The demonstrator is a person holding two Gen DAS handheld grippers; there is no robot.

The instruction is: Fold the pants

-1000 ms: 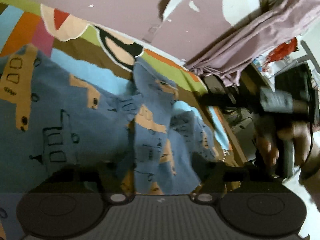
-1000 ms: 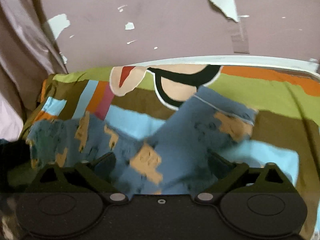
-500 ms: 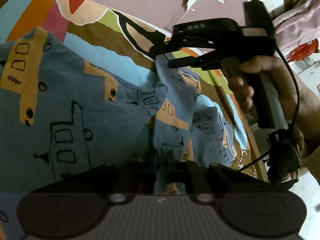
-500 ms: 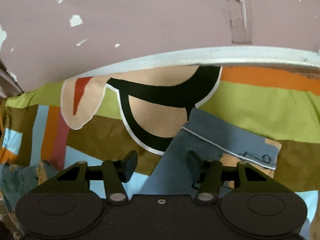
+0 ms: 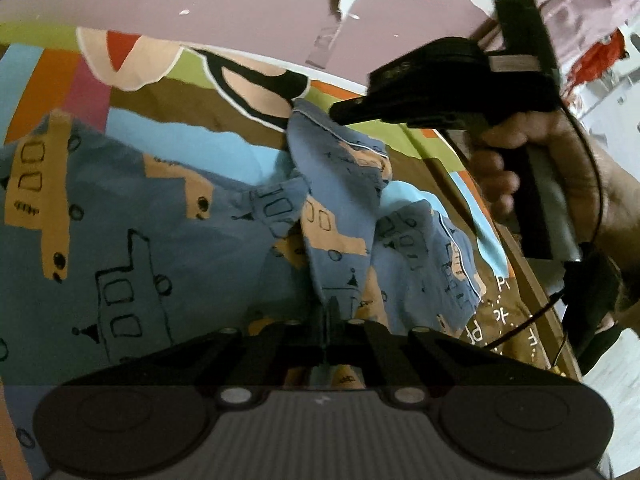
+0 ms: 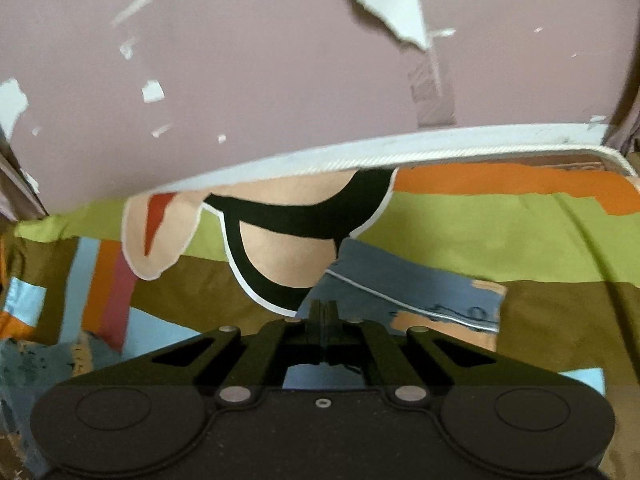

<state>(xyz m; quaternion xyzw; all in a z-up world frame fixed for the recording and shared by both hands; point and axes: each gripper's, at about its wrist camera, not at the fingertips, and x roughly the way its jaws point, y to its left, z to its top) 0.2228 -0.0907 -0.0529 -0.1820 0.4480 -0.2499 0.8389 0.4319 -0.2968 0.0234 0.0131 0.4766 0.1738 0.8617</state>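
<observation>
One blue pants with tan bus print, rumpled on striped bedspread, left tool and right tool each pinching its fabric.

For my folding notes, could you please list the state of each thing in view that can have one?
Blue printed cotton pants: crumpled, unfolded, on the bedspread.
Left hand-held gripper: shut on a pants fold.
Right hand-held gripper: shut on the piped pant-leg hem.
Colourful patchwork bedspread: spread flat.

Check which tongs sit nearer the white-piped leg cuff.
Right. The right tongs are shut on the pants at the leg cuff; the left tongs pinch them further along the leg.
</observation>
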